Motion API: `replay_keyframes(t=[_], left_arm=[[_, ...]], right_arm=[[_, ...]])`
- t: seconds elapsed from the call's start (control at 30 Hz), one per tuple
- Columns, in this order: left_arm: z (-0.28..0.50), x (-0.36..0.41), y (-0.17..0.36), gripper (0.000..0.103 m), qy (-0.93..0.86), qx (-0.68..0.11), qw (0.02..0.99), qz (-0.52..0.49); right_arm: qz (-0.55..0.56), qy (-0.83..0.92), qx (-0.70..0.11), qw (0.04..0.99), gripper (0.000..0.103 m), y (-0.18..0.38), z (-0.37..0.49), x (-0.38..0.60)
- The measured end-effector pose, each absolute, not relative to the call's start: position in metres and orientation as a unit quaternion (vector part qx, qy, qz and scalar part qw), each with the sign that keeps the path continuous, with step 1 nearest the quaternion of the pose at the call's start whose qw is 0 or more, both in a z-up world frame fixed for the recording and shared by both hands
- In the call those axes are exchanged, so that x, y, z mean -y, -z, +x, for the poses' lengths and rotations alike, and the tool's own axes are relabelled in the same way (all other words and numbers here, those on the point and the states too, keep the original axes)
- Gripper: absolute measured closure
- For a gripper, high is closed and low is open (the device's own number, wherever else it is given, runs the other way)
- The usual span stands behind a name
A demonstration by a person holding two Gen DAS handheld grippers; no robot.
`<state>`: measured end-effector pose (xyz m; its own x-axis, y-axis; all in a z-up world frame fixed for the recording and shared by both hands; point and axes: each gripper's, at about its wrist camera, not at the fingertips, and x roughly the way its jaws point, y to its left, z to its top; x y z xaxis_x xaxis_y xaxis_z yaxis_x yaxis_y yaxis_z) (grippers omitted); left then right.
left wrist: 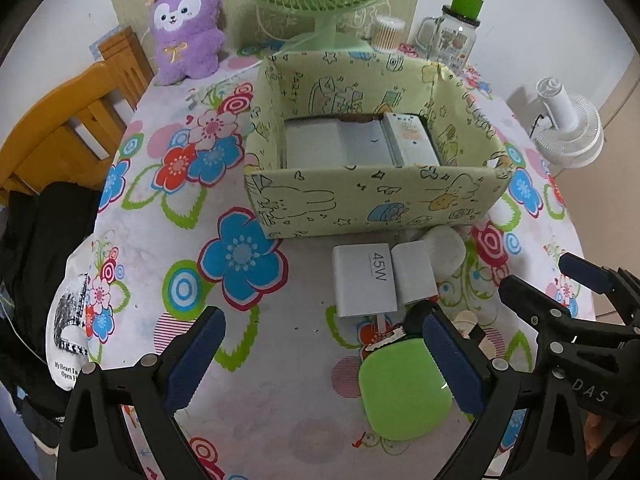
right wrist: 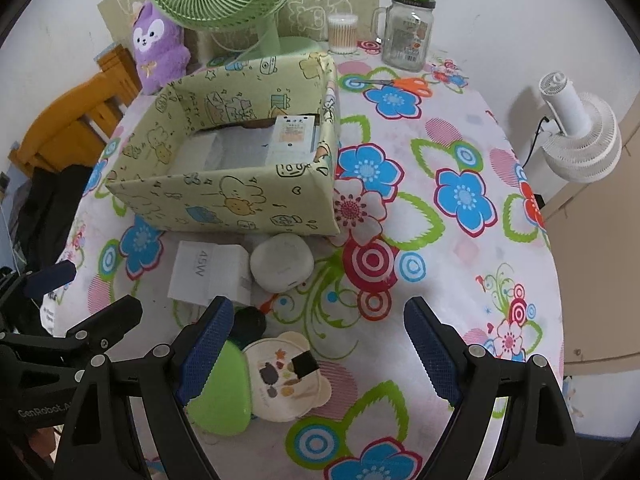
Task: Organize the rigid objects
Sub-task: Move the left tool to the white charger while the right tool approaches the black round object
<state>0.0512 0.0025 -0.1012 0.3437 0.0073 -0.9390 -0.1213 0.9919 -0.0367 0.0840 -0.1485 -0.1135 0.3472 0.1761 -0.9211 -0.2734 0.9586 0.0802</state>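
- Left tongs [left wrist: 324,354] spread apart, gripping nothing, above the flowered table [left wrist: 160,208]
- Green case [left wrist: 404,390] lies on the table, touching the inside of their right finger
- White charger [left wrist: 365,280] marked 45W sits just ahead, near the paper box [left wrist: 372,200]
- Right tongs [right wrist: 320,346] also apart and empty; the cream case [right wrist: 286,380] lies between their fingers, green one by the left finger

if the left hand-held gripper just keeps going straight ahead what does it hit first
Probably the white 45W charger box, which lies ahead between the open fingers of the left hand-held gripper. The patterned storage box stands just behind it. Depth is hard to judge through the fisheye.
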Motion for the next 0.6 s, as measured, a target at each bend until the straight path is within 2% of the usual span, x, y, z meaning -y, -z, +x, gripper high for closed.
replay_keyframes(t=[0.6], left_arm=[[0.052, 0.008, 0.142, 0.003, -0.036, -0.607, 0.793, -0.035]], right_arm=[[-0.042, -0.143, -0.588, 0.795, 0.014, 0.16, 0.086, 0.158]])
